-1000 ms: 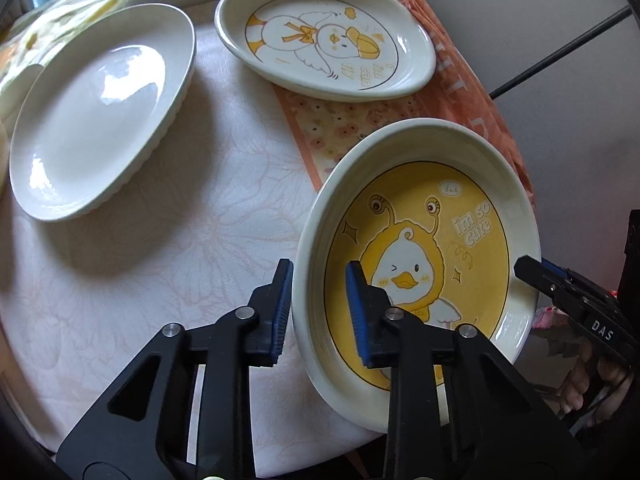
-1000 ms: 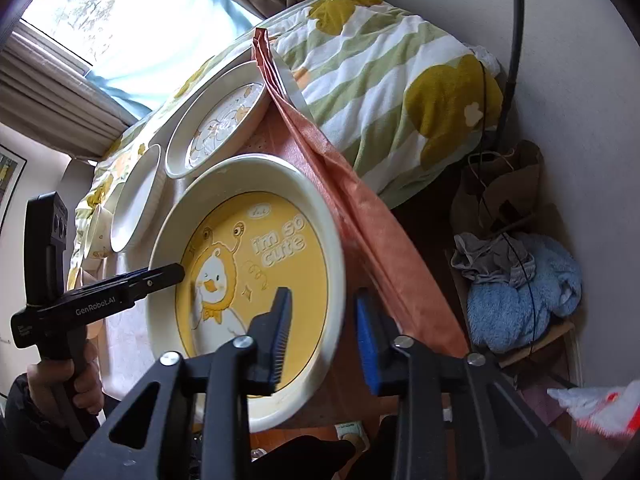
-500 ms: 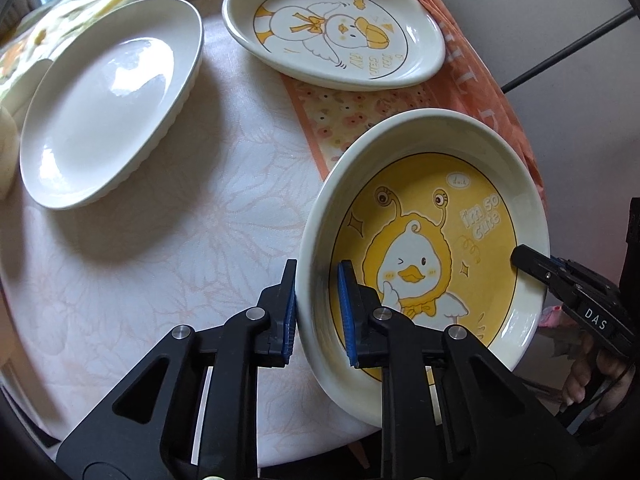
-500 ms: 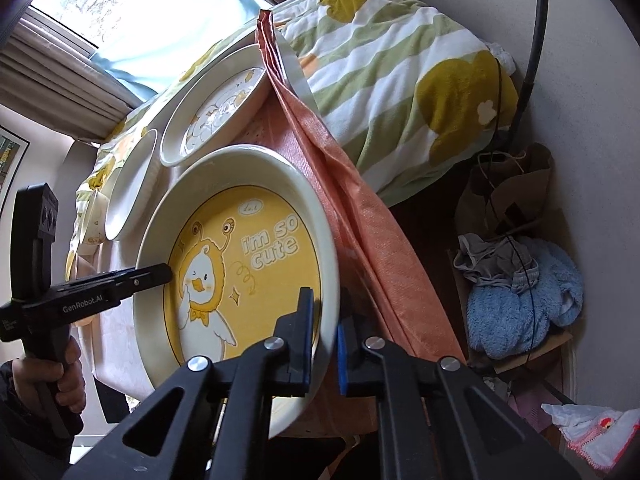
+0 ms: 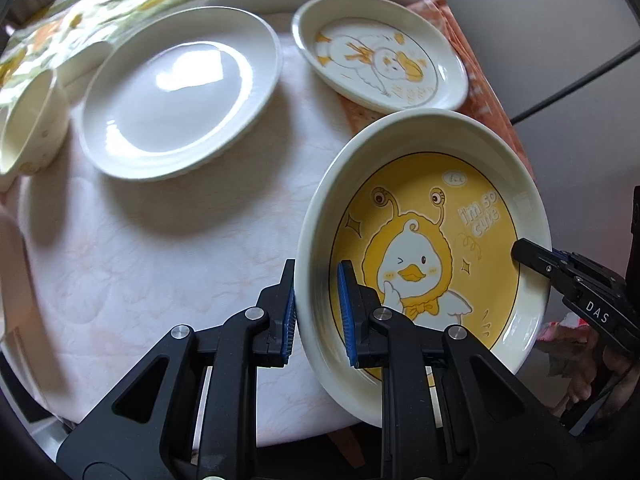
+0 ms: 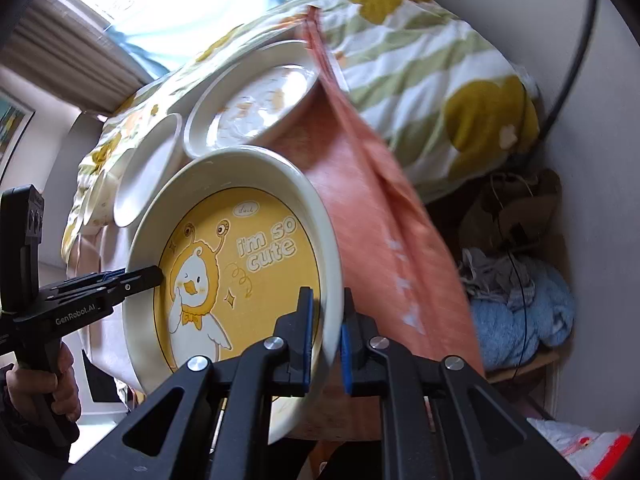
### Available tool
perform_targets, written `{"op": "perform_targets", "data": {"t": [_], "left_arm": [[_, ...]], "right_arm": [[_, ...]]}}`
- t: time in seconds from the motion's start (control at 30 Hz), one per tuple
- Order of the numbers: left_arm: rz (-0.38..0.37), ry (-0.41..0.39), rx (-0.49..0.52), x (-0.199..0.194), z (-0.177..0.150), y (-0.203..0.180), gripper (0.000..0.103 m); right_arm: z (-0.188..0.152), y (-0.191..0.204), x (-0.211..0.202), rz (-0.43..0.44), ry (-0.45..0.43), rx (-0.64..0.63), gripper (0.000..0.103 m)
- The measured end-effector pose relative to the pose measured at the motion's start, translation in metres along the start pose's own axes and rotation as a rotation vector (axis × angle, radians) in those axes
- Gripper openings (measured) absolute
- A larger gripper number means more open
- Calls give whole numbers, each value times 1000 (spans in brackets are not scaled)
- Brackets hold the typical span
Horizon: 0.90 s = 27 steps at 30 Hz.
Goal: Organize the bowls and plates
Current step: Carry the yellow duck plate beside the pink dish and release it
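Note:
A yellow duck plate (image 5: 436,216) with a cream rim and the words "i'm so cute" is held by both grippers. It is lifted and tilted above the table's near right corner. My left gripper (image 5: 316,312) is shut on its left rim. My right gripper (image 6: 325,330) is shut on its right rim, and the plate (image 6: 240,248) fills the left of that view. A plain white plate (image 5: 176,100) lies at the left on the table. A white oval duck plate (image 5: 380,52) lies at the back right.
A cream bowl (image 5: 32,124) sits at the far left. The table has a white floral cloth (image 5: 160,260) and an orange cloth (image 6: 380,240) hanging over its right edge. A striped blanket (image 6: 432,68) lies behind. Bags and a blue towel (image 6: 516,312) lie on the floor at the right.
Both grippers closed on the yellow plate's rims, left then right side held. The plate has since risen off the table and tilted.

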<state>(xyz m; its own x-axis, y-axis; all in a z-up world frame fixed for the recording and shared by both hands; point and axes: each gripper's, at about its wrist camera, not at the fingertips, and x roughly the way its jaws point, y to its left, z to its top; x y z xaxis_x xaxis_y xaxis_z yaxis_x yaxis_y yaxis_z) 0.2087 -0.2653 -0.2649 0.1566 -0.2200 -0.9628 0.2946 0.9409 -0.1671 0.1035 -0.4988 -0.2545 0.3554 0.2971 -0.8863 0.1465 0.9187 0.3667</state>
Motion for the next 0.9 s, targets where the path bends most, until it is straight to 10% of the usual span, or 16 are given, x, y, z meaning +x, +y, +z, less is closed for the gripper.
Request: {"op": "perform_targets", "data": {"t": [0.9], "left_arm": [[-2,-48,-234,-41,-106,249,16]], "right_arm": [[-32,231,94,39,101,-182,12]]}}
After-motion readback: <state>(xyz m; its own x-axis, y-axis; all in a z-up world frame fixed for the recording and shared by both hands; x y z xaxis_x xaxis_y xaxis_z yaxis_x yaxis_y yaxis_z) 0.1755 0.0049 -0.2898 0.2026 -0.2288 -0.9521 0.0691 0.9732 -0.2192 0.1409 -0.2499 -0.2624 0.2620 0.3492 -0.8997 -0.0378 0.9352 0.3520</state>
